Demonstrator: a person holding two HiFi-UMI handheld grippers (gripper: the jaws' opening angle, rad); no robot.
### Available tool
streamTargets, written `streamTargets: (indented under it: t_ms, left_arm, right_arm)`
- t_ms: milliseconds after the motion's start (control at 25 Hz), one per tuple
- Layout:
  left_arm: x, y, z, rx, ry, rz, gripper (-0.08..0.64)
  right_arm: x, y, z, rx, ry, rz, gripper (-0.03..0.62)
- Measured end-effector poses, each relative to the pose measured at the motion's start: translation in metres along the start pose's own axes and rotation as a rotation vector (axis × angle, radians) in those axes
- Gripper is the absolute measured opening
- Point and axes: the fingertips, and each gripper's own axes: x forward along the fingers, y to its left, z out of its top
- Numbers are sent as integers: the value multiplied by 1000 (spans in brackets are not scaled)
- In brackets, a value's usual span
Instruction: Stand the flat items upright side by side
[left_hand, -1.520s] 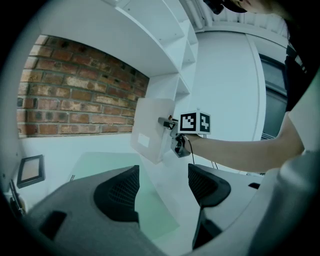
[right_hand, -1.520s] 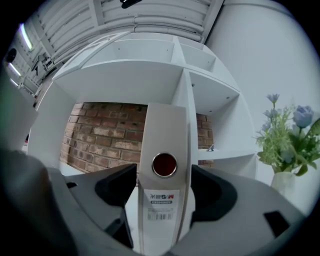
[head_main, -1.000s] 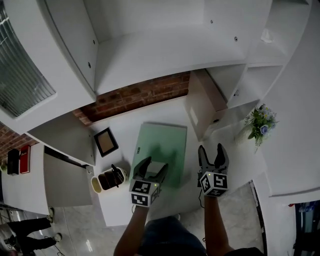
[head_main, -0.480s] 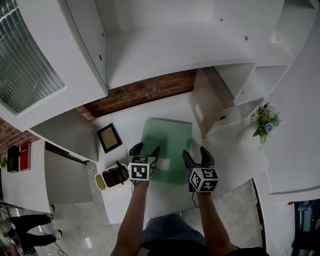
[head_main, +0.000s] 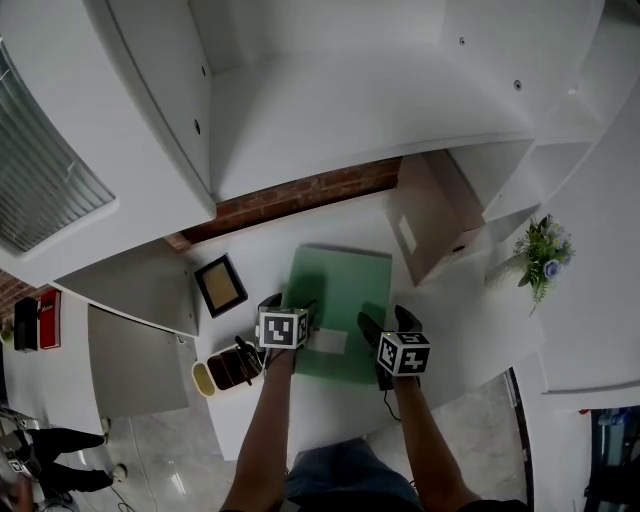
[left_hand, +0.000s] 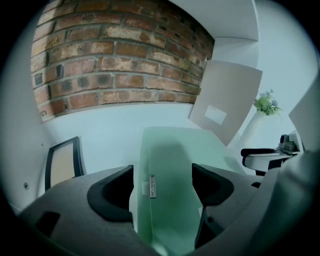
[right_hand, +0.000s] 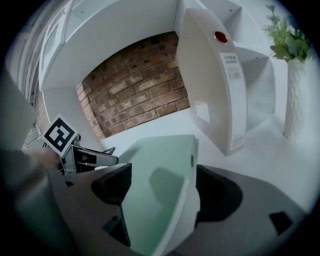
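A pale green flat file box (head_main: 345, 285) lies flat on the white desk (head_main: 460, 320), its near end toward me. My left gripper (head_main: 290, 303) straddles the box's near left corner; in the left gripper view the green box (left_hand: 167, 165) fills the gap between the left gripper's (left_hand: 162, 172) jaws, which are opening. My right gripper (head_main: 388, 322) is at the near right corner. There the box (right_hand: 160, 190) sits between the right gripper's (right_hand: 162, 175) opening jaws. I see no pad pressing on it. A beige file box (head_main: 425, 215) stands upright to the right.
A small picture frame (head_main: 220, 285) lies left of the green box and a pen holder (head_main: 225, 368) stands at the desk's near left. A vase with flowers (head_main: 540, 260) is at the far right. A brick wall (head_main: 300, 195) backs the desk under white shelves.
Both grippers have moved forward from the desk's near edge onto the green box's near end, and their jaws now straddle its corners.
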Motion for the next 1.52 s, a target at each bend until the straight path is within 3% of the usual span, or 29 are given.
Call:
streamTargets:
  t_ms: [440,720,1320,1520]
  left_arm:
    - [18,5,-17,-104,104,-99,342]
    - [21,6,-18,-121,136,-132,354]
    - [26,-3,-23,-224,113,-194,353]
    - [19,-17,-20,-233,80,-204,353]
  right_arm:
    - [24,-4,-19,32,121,39,383]
    - [31,-4,-28,55,172,78,383]
    - [31,-6,-33,10,213,45,383]
    - [18,-9,-23,-45,147,45,377]
